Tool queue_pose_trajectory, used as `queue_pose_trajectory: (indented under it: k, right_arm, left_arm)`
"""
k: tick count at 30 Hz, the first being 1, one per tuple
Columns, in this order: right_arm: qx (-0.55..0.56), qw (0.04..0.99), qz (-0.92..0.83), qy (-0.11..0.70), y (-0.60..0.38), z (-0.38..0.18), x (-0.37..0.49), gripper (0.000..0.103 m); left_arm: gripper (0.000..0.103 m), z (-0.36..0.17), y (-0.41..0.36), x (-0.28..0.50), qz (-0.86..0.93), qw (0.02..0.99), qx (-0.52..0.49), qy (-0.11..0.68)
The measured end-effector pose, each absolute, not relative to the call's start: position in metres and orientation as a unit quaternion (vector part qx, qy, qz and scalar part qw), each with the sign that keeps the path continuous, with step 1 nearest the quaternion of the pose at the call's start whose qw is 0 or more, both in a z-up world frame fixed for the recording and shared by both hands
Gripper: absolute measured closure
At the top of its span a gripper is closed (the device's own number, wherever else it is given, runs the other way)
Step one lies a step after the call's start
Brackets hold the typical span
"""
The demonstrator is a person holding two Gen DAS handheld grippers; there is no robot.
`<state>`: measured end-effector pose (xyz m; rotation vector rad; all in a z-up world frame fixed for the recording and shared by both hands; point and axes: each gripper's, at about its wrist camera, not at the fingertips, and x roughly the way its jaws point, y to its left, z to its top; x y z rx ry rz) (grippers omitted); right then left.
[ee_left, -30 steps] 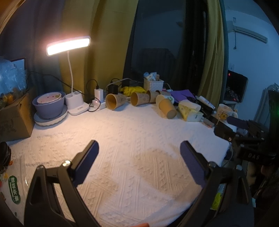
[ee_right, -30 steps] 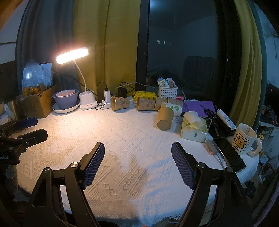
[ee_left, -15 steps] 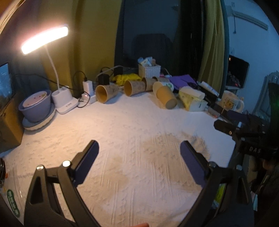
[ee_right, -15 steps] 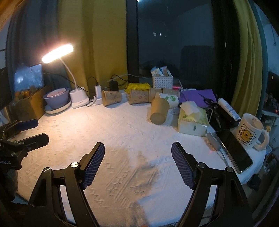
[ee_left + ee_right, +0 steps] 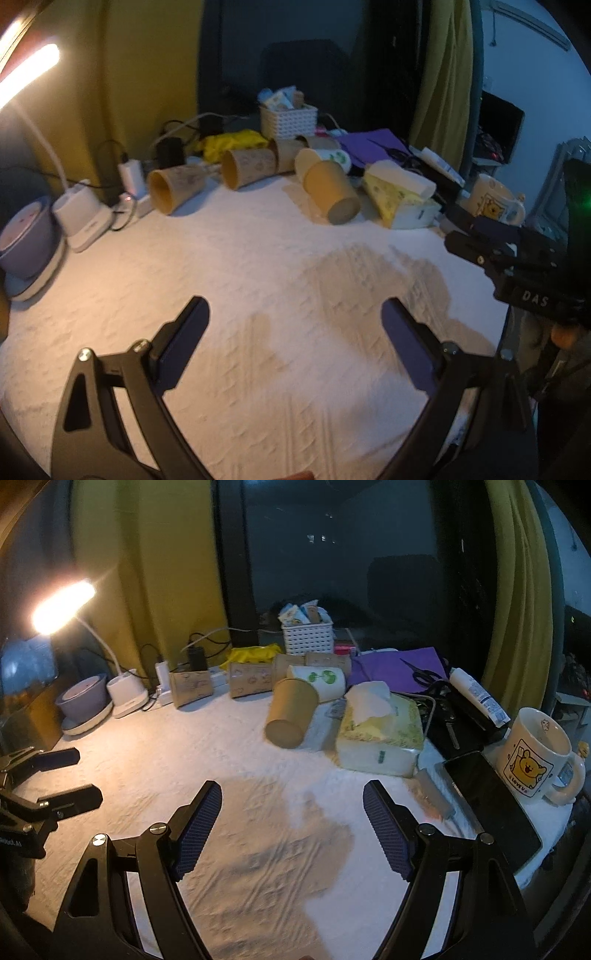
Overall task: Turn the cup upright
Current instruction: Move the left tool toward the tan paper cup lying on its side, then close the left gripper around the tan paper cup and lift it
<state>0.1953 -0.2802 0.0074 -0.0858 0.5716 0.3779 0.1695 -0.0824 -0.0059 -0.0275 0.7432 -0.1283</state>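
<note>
Several paper cups lie on their sides along the far edge of the white tablecloth. The nearest is a plain brown cup [image 5: 291, 714], base toward me, also in the left wrist view [image 5: 332, 192]. Behind it lies a white cup with green leaves [image 5: 319, 677]. Patterned brown cups [image 5: 177, 186] [image 5: 249, 168] lie further left. My left gripper [image 5: 295, 317] is open and empty above the cloth, well short of the cups. My right gripper [image 5: 291, 797] is open and empty, also short of them. Each gripper shows in the other's view [image 5: 55, 779] [image 5: 491, 243].
A lit desk lamp [image 5: 125, 698] and a purple bowl [image 5: 83, 698] stand at the far left with chargers and cables. A tissue box [image 5: 380, 734], a phone [image 5: 491, 805], a bear mug [image 5: 535, 755], a white basket [image 5: 308, 638] and purple paper [image 5: 399, 666] crowd the right and back.
Both grippers have moved forward toward the row of cups, which now look larger and nearer. Both stay open and empty.
</note>
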Motion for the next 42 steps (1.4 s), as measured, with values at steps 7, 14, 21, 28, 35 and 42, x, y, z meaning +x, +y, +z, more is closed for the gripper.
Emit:
queue_pose_trajectory:
  k: [7,14,21,28,35,42]
  right_arm:
    - [-0.039,0.940,0.174,0.292,-0.296,0.004,0.231,0.021]
    - [-0.037,0.937,0.159,0.309,-0.311,0.002,0.267,0.021]
    - [-0.038,0.938,0.148,0.312,-0.326,0.007,0.297,0.021]
    - [-0.027,0.939,0.155,0.304,-0.331,0.013,0.322,0.021]
    - [-0.019,0.938,0.160,0.306,-0.327,0.010,0.339,0.021]
    - [-0.019,0.936,0.159,0.314,-0.325,0.005,0.346,0.021]
  left_arm:
    - [0.008,-0.011,-0.103,0.215,-0.081,0.919,-0.020,0.386]
    - [0.008,-0.013,-0.124,0.260,-0.096,0.914,-0.013,0.395]
    - [0.008,-0.025,-0.136,0.315,-0.095,0.909,-0.020,0.406]
    - [0.008,-0.041,-0.140,0.372,-0.089,0.901,-0.050,0.421]
    - [0.012,-0.057,-0.146,0.401,-0.096,0.894,-0.055,0.435]
    - [0.041,-0.072,-0.148,0.415,-0.127,0.876,-0.064,0.461]
